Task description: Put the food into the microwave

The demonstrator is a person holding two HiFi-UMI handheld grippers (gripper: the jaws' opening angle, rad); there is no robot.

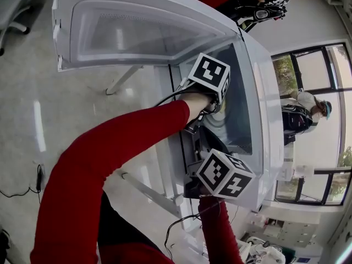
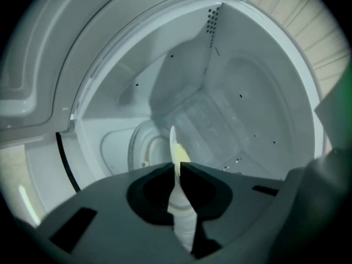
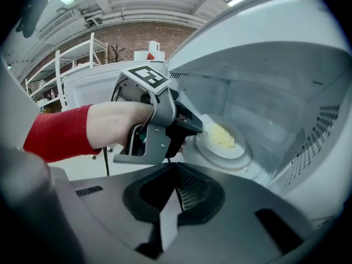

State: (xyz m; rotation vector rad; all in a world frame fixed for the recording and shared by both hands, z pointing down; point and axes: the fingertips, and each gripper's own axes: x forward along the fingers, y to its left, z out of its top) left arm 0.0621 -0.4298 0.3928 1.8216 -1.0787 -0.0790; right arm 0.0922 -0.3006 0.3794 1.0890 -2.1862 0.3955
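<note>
Food, one heap of yellow shreds, lies on one round white plate inside the single white microwave, whose door stands open. Of two grippers, the left gripper pinches the plate's rim with narrow jaws. The right gripper waits before the opening, jaws together and empty.
</note>
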